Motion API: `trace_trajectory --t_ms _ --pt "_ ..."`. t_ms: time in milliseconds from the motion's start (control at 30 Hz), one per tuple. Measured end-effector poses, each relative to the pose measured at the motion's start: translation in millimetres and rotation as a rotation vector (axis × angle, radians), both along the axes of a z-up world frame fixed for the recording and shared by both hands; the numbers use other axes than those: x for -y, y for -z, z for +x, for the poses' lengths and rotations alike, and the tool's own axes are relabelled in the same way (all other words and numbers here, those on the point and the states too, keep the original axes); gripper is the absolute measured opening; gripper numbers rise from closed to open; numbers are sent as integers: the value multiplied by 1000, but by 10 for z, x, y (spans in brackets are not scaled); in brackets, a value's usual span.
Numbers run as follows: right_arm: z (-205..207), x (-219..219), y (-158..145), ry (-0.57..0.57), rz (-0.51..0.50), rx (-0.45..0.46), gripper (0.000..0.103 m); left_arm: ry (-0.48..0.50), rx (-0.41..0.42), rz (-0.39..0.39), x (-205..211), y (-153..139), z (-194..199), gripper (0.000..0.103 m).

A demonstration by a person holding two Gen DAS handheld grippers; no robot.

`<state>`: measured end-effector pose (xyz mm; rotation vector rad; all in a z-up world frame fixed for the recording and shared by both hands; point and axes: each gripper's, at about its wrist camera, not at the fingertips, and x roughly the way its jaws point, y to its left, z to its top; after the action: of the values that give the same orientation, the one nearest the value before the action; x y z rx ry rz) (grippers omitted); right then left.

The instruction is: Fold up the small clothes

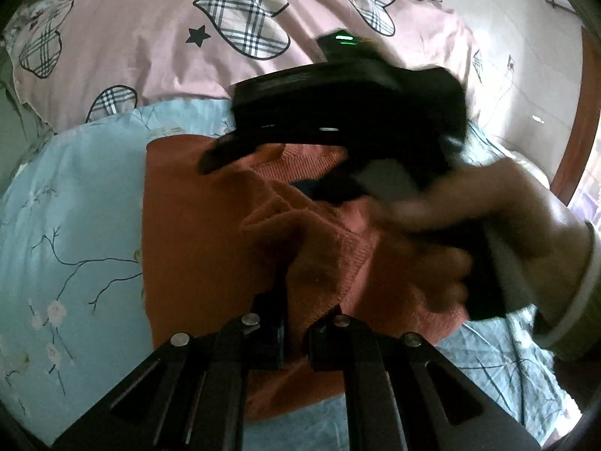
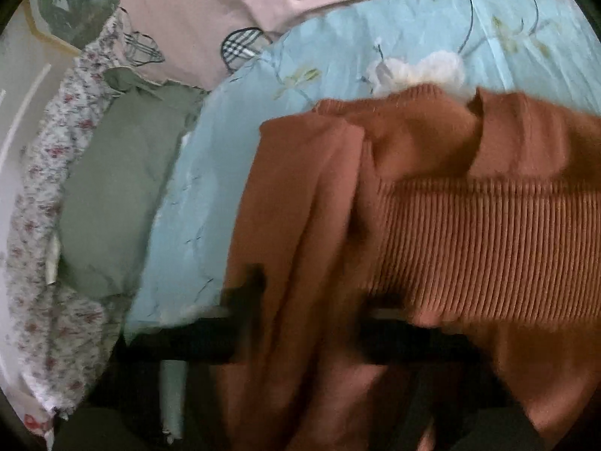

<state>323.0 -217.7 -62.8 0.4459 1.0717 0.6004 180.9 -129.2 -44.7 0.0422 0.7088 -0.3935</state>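
Note:
A small rust-orange knit sweater lies on a light blue floral sheet. My left gripper is shut on a bunched fold of the sweater, held just above the rest of it. The right gripper's black body, held by a hand, crosses above the sweater in the left wrist view. In the right wrist view the sweater drapes over my right gripper. Its ribbed hem faces the camera. The fingers are blurred and mostly covered by the cloth.
A pink quilt with plaid hearts lies beyond the blue sheet. A grey-green pillow and a small-flower print cloth lie to the left in the right wrist view. A wall and wooden door frame stand at the right.

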Motion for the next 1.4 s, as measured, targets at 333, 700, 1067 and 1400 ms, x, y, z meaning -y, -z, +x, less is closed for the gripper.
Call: trace_trajectory --t_ms 333,700,1067,1400 --pt "-500 920 -754 109 36 225 17 89 37 -66 259 -340 -83 6" --pt "-755 1997 -233 267 -45 129 16 268 -57 -102 1387 -96 -105 7" --pt "-769 1999 -104 260 -163 152 17 295 -101 -70 1593 70 -79 8" --pt "-671 2034 -139 256 -98 93 32 307 -170 -127 1117 -39 -167 42"
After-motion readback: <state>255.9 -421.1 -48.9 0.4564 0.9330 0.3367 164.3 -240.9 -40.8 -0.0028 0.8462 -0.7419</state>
